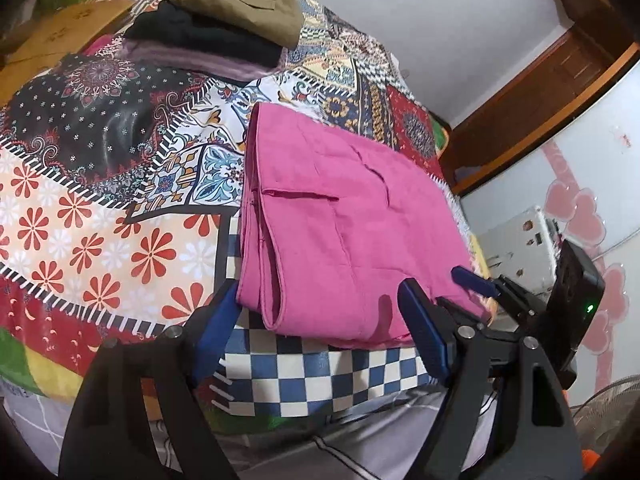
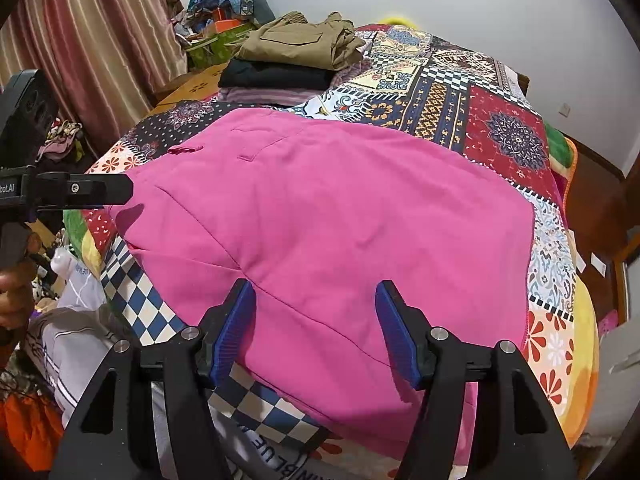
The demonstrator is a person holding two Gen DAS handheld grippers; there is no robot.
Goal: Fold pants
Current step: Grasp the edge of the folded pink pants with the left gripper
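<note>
1. The right gripper has its blue ribbed fingers apart, straddling the near edge of the folded pants; the cloth lies between them, but the pads do not press on it, so nothing is held.
2. The left gripper also has its fingers spread wide. They hover at the near left corner of the same garment, one finger off the cloth over the bedspread, the other above the pink fabric, gripping nothing.
3. The bright pink cotton-like pants lie folded into a broad flat packet on the bed, near its front edge. In the left wrist view the stacked layers show as rounded folds along the left side, with a pocket slit on top.
4. The fabric looks soft, light and limp, with shallow creases; it will likely sag and slide apart if lifted by one layer only. A hold should pinch all layers together at a corner or along a folded edge, one gripper per corner, so the packet stays square.
5. Under the pants is a patchwork-printed bedspread in red, blue and cream, smooth enough for cloth to slip across.
6. Farther back on the bed sits a stack of folded garments, olive on top, then black, then striped mauve.
7. A person's hand shows at the left edge of the right wrist view.
</note>
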